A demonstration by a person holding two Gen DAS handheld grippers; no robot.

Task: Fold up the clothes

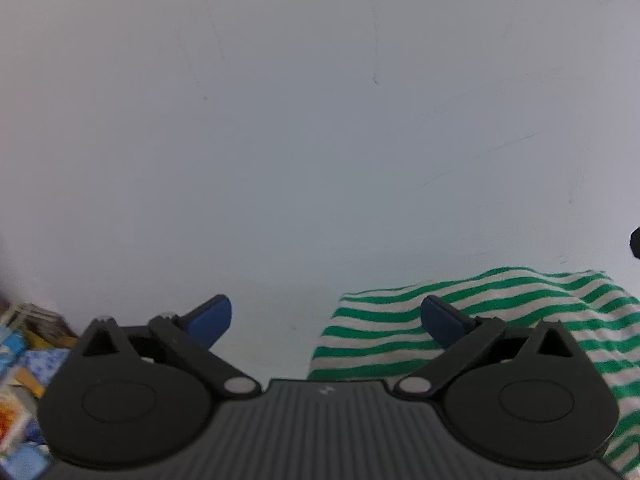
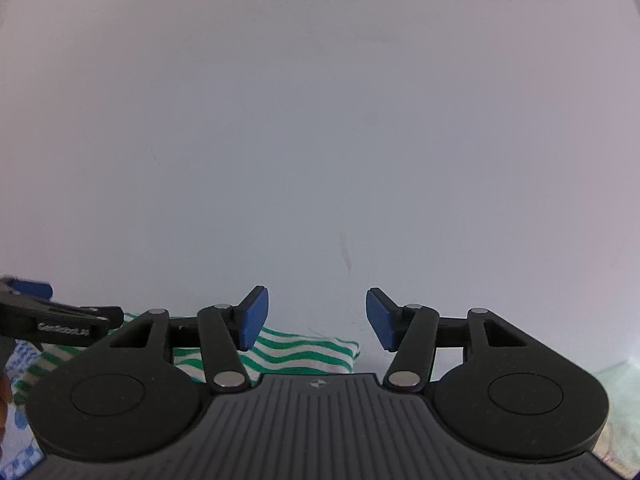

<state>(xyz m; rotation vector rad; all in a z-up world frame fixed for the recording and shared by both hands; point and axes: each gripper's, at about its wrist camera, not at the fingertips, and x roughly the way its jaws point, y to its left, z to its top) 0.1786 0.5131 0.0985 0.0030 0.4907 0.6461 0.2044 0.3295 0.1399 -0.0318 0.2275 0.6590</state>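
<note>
A green-and-white striped garment [image 1: 520, 312] lies bunched on the white table [image 1: 304, 140], low and to the right in the left wrist view. My left gripper [image 1: 326, 322] is open and holds nothing; its right blue pad [image 1: 444, 320] hangs over the cloth's left part. In the right wrist view the same striped garment [image 2: 304, 354] shows low and left, folded to a corner. My right gripper [image 2: 317, 318] is open and empty above the table [image 2: 320, 140], with its left pad [image 2: 253, 318] over the cloth's edge. The left gripper [image 2: 28, 304] pokes in from the left edge there.
Colourful boxes and blue-patterned packets [image 1: 24, 364] crowd the lower left corner of the left wrist view. A pale green cloth [image 2: 618, 408] lies at the lower right of the right wrist view. A blue-and-white patterned item [image 2: 18, 432] sits at the lower left.
</note>
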